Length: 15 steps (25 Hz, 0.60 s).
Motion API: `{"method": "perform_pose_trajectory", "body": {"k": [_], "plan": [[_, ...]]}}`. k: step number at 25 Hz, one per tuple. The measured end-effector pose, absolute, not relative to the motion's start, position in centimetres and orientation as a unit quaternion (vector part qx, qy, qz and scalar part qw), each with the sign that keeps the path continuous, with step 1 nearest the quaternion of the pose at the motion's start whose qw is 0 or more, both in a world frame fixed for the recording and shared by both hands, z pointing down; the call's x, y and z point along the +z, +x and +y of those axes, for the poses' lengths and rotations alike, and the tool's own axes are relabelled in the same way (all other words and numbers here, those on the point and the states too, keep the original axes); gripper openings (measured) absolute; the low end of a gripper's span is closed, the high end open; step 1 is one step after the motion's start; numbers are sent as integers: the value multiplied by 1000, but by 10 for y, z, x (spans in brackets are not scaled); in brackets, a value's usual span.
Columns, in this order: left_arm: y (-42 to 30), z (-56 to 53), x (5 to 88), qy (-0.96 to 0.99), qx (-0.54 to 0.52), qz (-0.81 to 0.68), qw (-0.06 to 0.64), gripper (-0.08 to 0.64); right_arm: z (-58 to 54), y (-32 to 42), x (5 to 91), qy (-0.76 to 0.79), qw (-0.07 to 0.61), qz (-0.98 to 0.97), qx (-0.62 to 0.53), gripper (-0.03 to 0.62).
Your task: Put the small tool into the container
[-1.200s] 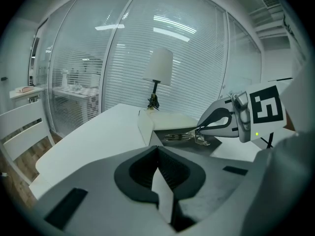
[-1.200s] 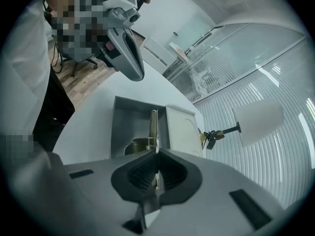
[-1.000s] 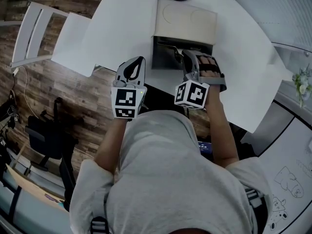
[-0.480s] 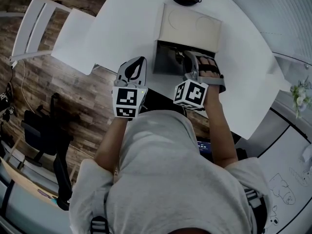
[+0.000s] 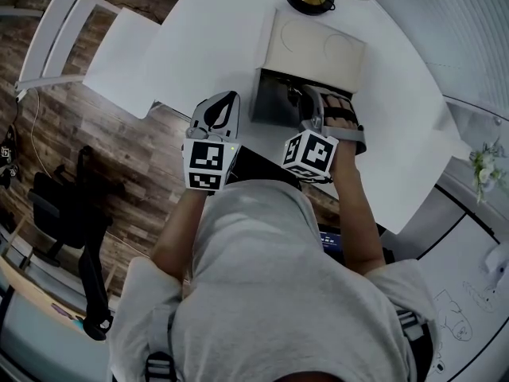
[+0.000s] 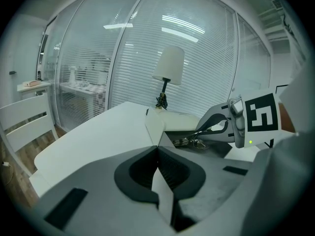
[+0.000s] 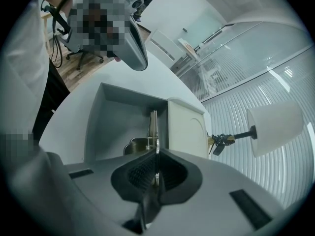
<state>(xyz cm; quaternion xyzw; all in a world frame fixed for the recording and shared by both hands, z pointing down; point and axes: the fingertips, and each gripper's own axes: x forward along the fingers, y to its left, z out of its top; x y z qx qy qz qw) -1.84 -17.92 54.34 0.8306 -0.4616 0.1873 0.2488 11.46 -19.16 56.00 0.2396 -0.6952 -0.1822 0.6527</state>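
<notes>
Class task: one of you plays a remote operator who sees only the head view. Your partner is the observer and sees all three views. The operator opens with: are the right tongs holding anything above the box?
Observer: Yes. The right gripper view shows the right tongs shut on a thin metal tool, held edge-on.
Operator: Where does its far end point?
Observer: It points into the open grey container, just beside the cream top.
Operator: And the left tongs?
Observer: The left gripper view shows the left tongs shut with nothing between them.
</notes>
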Motion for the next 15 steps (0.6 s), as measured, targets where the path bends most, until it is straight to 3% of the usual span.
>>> {"method": "perform_pose_trajectory", "body": {"k": [15], "plan": [[-26,-175,548,826,190,-465,254,23,-191,116,570,241,666,-684,-174,28]]}}
